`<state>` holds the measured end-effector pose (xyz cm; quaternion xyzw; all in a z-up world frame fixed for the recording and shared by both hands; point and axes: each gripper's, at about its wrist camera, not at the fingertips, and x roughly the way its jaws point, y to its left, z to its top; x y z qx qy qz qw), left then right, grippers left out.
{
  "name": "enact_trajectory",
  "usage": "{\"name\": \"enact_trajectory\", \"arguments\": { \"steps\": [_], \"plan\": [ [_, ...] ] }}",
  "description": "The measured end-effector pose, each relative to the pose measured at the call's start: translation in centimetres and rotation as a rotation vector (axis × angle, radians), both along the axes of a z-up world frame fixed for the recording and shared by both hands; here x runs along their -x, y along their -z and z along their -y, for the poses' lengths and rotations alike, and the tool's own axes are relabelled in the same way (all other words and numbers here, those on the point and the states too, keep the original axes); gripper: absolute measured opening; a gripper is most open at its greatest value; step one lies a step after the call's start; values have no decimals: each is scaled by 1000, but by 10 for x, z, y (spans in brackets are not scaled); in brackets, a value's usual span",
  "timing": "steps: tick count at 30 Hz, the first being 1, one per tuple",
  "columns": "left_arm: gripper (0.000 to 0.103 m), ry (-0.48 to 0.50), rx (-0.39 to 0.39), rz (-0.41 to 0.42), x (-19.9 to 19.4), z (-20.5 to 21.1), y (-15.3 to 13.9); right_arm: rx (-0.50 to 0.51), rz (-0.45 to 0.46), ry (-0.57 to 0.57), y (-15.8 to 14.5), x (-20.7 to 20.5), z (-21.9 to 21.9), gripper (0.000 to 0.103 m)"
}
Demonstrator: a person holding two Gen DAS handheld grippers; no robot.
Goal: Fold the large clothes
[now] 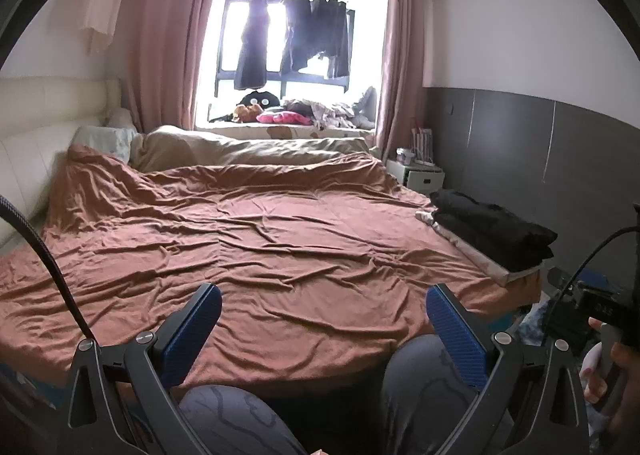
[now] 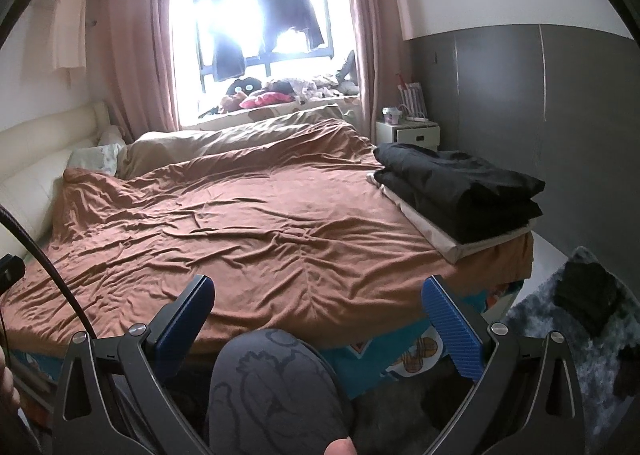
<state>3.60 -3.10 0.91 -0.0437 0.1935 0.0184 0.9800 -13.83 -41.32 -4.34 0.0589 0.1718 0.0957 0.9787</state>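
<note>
A stack of folded black clothes (image 1: 492, 229) lies on a pale folded cloth (image 1: 478, 255) at the bed's right edge; it also shows in the right wrist view (image 2: 460, 185). The bed's brown sheet (image 1: 256, 239) is wrinkled and bare in the middle (image 2: 248, 223). My left gripper (image 1: 324, 329) is open and empty above the bed's near edge. My right gripper (image 2: 318, 321) is open and empty, held above the near edge too. A dark garment (image 2: 588, 301) lies on the grey rug on the floor at right.
My knees in grey patterned trousers (image 1: 420, 379) (image 2: 276, 387) are below the grippers. A beige duvet (image 1: 256, 147) lies at the bed's far side. A white nightstand (image 2: 408, 133) stands far right. A cream headboard (image 1: 40, 127) is at left. Clothes hang at the window (image 1: 296, 35).
</note>
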Motion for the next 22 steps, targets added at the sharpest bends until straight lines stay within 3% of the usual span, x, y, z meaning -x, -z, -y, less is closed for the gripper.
{"name": "enact_trajectory", "arguments": {
  "steps": [22],
  "plan": [
    [103,-20,-13,21,9,-1,-3,18,20,-13,1,0,-1,103]
  ]
}}
